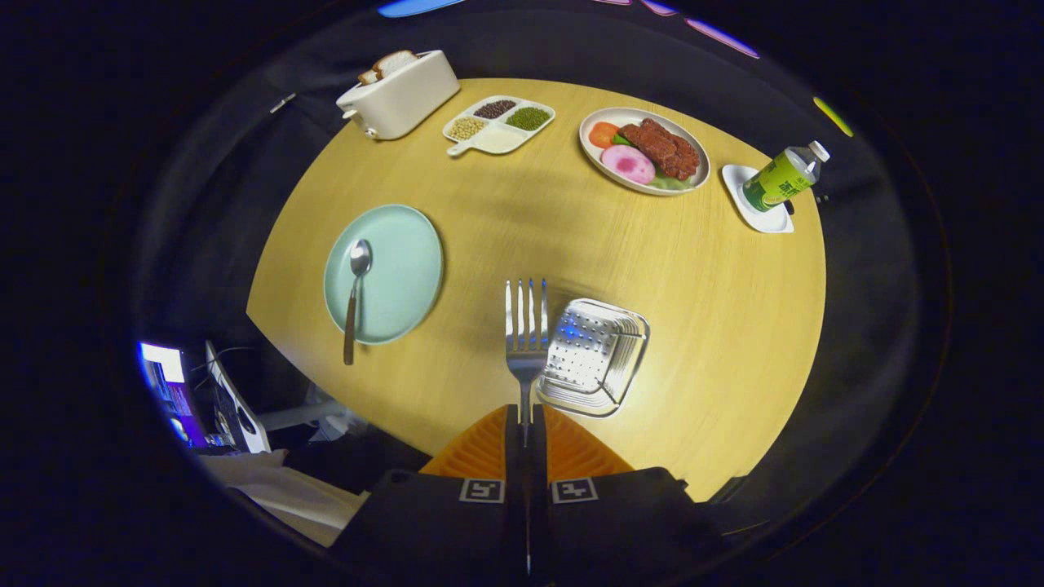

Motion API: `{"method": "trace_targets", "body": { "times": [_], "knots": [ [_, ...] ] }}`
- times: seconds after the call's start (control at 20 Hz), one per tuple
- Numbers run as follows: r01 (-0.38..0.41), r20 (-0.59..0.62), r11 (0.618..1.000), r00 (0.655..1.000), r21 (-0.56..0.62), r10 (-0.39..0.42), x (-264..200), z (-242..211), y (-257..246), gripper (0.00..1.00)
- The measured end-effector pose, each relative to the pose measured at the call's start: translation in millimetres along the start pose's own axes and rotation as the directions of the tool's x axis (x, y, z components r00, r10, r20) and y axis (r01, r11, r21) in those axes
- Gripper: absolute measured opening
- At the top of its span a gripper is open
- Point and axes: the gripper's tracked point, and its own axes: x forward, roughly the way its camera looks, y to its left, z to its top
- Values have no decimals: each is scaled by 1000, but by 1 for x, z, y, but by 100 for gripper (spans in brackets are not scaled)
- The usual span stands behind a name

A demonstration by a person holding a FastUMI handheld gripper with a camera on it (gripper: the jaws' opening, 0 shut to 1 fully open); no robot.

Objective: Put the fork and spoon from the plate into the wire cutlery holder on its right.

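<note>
The fork (526, 338) is held clamped by its handle between the closed fingers of the gripper (522, 424), tines pointing straight ahead, with the wire cutlery holder (594, 356) just right of the tines; the spoon (355, 297) lies on the green plate (408, 269).

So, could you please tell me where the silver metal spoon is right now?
The silver metal spoon lies on the pale green round plate, left of the fork-holding gripper.
</note>
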Motion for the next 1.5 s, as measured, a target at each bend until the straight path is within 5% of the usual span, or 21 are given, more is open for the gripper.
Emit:
{"method": "trace_targets", "body": {
  "times": [0.4, 0.75, 0.95, 1.1, 1.3, 1.5],
  "knots": [
    [-31, -226, 998, 974, -55, 17, 25, -27, -38, 6],
    [-26, -286, 1000, 958, -7, 23, 41, -21, -50, 7],
    [-40, -230, 999, 972, 5, 40, 38, -5, -48, 36],
    [-45, -139, 999, 989, 19, 48, 23, 10, -46, 93],
    [-69, 59, 994, 996, 80, 64, -11, 37, -32, 100],
    [-65, 297, 993, 954, 100, 32, -51, 69, -18, 100]
  ]
}}
